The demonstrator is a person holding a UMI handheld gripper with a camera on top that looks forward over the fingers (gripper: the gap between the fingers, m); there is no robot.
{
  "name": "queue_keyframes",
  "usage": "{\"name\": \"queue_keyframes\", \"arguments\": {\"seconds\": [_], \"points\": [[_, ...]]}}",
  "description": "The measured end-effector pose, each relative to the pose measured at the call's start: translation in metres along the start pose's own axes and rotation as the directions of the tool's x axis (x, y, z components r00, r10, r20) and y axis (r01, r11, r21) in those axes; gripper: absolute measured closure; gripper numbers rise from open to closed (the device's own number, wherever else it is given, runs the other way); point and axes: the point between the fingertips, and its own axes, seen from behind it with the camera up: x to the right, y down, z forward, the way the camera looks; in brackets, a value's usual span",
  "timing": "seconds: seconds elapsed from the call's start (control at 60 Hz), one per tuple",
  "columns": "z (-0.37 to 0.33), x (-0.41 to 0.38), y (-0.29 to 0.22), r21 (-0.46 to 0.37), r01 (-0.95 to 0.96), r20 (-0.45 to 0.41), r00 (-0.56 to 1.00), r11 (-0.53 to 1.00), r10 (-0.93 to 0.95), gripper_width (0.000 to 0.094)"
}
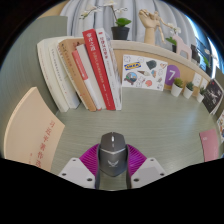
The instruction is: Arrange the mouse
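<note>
A dark grey computer mouse (111,152) sits between my gripper's (111,165) two fingers, its nose pointing away from me over the grey-green desk (100,125). The magenta pads (93,158) press against both of its sides. The mouse appears held just above the desk surface. The rear of the mouse is hidden between the fingers.
A row of leaning books (88,72) stands beyond and left of the fingers. A wooden shelf (160,62) at the back right holds cards, small potted plants (178,87) and a wooden hand figure (150,22). A book or box (30,125) lies at the left.
</note>
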Motion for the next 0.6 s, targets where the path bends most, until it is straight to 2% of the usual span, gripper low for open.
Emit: {"name": "queue_keyframes", "arguments": {"seconds": [0.067,0.367,0.45,0.6], "points": [[0.000,0.000,0.000,0.005,-0.008,0.001,1.000,1.000,0.008,0.0623],[-0.012,0.003,-0.008,-0.012,-0.007,0.058,0.998,1.000,0.008,0.0627],[-0.041,0.018,-0.041,0.047,-0.006,0.071,0.997,0.999,0.003,0.0625],[-0.120,0.084,-0.138,0.233,-0.023,0.050,0.999,0.972,0.011,0.0624]]}}
